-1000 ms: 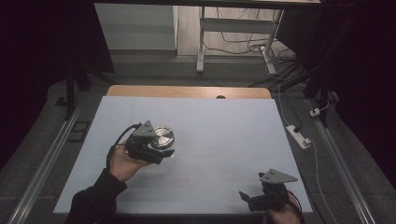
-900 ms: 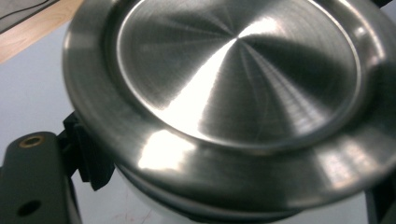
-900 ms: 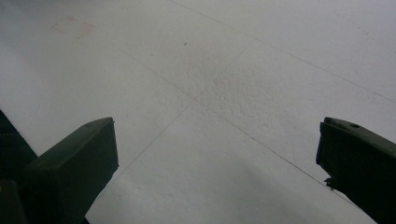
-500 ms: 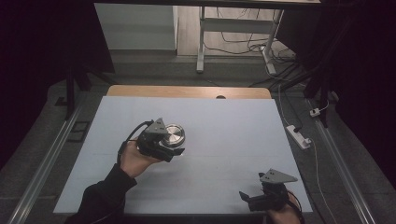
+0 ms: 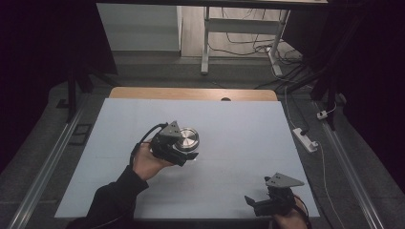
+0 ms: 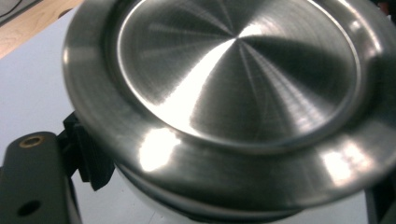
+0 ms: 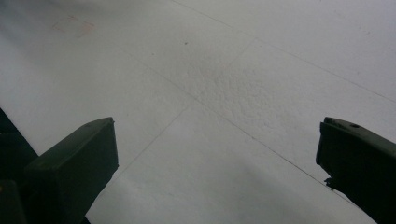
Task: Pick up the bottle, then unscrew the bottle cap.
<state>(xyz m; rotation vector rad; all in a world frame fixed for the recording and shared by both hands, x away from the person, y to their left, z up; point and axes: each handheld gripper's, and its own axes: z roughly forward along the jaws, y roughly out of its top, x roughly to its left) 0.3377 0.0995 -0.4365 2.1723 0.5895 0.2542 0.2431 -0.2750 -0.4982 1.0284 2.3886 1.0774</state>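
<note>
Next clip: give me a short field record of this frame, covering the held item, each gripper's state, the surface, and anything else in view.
held item: round steel lid, brushed metal, tilted
left gripper: shut on the lid's edge, mid-table, left of centre
right gripper: open, nothing between its jaws, at the table's near right edge
surface: pale sheet over a wooden table
beyond table: power strip on the floor at right, cables behind

Quick count: one steel lid (image 5: 186,139), clamped in left claw (image 5: 187,155). Two claws total, second being right claw (image 5: 253,204), jaws apart over bare top. One table (image 5: 239,124) under both. One power strip (image 5: 305,139) on floor, off beyond right claw. Two hands, one per claw.
</note>
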